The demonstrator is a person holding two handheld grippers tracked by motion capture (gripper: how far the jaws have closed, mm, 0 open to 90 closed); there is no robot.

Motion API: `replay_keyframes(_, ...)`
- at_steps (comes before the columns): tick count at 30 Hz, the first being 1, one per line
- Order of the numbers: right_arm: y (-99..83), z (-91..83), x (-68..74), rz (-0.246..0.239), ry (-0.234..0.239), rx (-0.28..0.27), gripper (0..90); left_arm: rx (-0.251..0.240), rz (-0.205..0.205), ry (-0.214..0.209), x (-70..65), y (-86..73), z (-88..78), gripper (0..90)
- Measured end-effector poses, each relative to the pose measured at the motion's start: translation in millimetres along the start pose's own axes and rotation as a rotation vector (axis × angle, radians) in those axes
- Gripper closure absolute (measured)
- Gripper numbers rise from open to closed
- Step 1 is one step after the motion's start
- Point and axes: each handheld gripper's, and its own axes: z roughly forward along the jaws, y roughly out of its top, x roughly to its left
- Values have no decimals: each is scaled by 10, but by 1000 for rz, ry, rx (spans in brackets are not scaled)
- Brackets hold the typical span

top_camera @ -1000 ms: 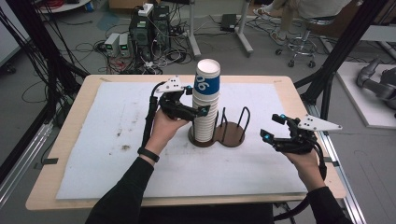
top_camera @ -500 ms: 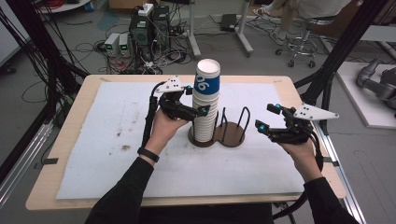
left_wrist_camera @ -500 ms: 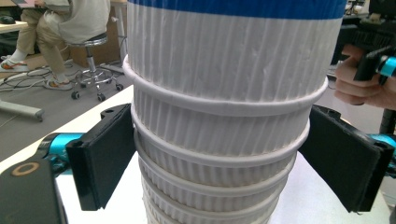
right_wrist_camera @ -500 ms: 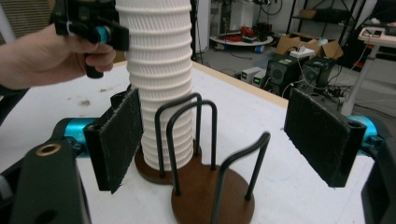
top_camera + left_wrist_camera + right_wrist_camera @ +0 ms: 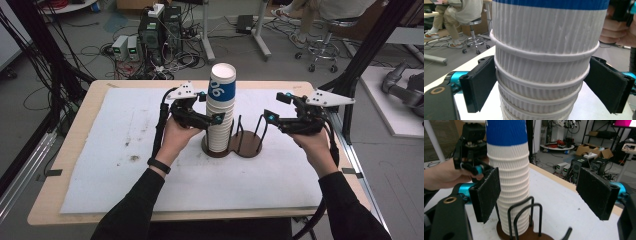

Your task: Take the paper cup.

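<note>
Tall stack of ribbed paper cups [image 5: 220, 117] stands upright in the left ring of a dark two-ring cup holder [image 5: 246, 144] near the middle of the worktop [image 5: 90, 150], on a white mat. Top cup carries a blue band with white numerals.

Left tool [image 5: 212, 108] — held from the left side of the stack, partway up. In the left gripper view its two black pads [image 5: 477, 85] sit either side of the stack [image 5: 541, 65], against the rolled rims; the left pad looks to be touching, the right pad close in or just touching. Reads as a bracing pinch on the lower cups, likely to hold them down in the holder while upper cups are lifted off.

Right tool [image 5: 276, 107] — off to the right of the stack, raised above the empty right ring, jaws spread and holding nothing. In the right gripper view the pads [image 5: 596, 192] stand wide apart, with the stack [image 5: 510, 170] lined up behind the left pad and the holder's wire uprights [image 5: 526, 216] below. Jaws already wide enough to take a cup — judged to be lining up on the upper part of the stack.

Risk as judged: cups nest tightly, so several may come away together.
</note>
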Motion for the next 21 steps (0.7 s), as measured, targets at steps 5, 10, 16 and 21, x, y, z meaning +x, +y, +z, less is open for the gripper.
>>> replay_keyframes(5, 199, 159, 19, -7, 25, -9, 203, -1, 1, -2, -3, 0, 2, 121)
replay_keyframes(10, 384, 321, 67, -12, 57, -22, 203, -2, 0, -1, -3, 0, 2, 121)
replay_keyframes(16, 568, 503, 134, -10, 83, -34, 203, 0, -2, 0, -2, 0, -2, 122)
replay_keyframes(21, 694, 617, 175, -2, 114, -54, 203, -2, -2, 1, -1, -1, -1, 122)
